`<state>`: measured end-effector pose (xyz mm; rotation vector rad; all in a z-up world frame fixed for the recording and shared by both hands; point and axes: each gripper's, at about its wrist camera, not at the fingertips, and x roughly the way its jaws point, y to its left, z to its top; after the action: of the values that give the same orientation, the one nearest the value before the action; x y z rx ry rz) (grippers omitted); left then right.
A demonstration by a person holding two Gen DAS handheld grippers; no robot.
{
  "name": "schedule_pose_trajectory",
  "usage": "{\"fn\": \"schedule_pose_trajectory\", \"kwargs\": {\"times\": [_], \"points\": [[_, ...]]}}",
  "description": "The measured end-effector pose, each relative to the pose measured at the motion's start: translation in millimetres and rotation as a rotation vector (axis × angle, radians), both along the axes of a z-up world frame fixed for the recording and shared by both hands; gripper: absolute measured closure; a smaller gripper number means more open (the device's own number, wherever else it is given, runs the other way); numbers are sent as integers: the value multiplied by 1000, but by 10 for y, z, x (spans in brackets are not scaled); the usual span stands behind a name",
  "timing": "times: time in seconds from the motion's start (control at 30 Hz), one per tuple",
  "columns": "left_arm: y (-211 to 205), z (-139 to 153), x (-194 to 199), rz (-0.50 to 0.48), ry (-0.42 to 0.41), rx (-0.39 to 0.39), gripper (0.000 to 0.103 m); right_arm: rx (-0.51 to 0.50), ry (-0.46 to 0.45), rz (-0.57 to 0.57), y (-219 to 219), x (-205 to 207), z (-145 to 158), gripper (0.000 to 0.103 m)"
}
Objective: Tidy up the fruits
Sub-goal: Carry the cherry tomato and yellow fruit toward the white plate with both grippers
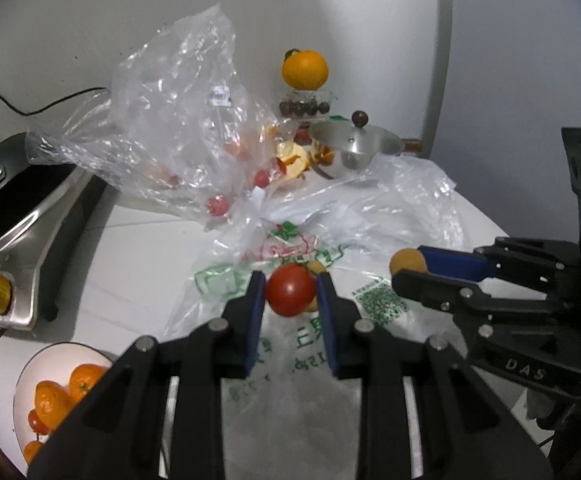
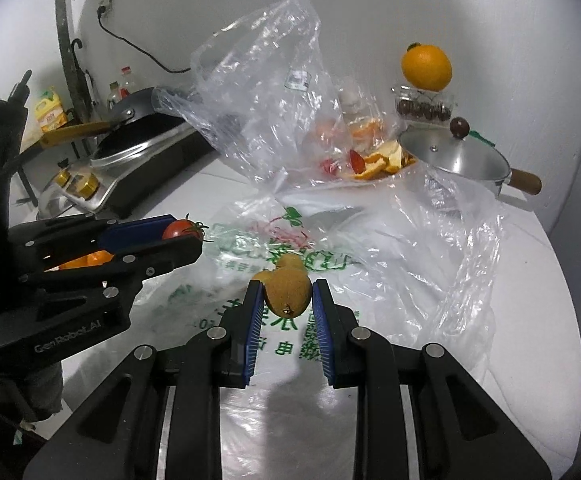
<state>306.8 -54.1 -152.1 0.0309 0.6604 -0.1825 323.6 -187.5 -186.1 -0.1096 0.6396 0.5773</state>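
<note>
My left gripper (image 1: 290, 294) is shut on a red tomato (image 1: 290, 294), held above a white printed plastic bag (image 1: 302, 344). My right gripper (image 2: 284, 296) is shut on a brown kiwi (image 2: 288, 294), which the left wrist view shows as a brown kiwi (image 1: 408, 261) at the right gripper's tips. The right wrist view shows the tomato (image 2: 180, 229) pinched in the left gripper at the left. A white bowl (image 1: 24, 380) at lower left holds several oranges (image 1: 66, 392) and small tomatoes. More kiwis (image 2: 290, 263) lie on the bag just past the held one.
A crumpled clear bag (image 1: 178, 120) with small red fruits stands behind. A large orange (image 1: 304, 69) sits on a clear box of dark fruits (image 1: 304, 107). A lidded steel pot (image 1: 354, 142), orange peels (image 2: 386, 160) and a stove with a black pan (image 1: 14, 208) ring the counter.
</note>
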Motion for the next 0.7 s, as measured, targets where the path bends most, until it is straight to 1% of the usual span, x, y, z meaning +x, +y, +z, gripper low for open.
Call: {"fn": "schedule_pose_trajectory", "kwargs": {"times": [0.27, 0.7], "points": [[90, 167, -282, 12, -68, 14, 76, -1, -49, 3, 112, -215, 154, 76], [294, 362, -702, 7, -145, 3, 76, -2, -118, -7, 278, -555, 351, 76]]}}
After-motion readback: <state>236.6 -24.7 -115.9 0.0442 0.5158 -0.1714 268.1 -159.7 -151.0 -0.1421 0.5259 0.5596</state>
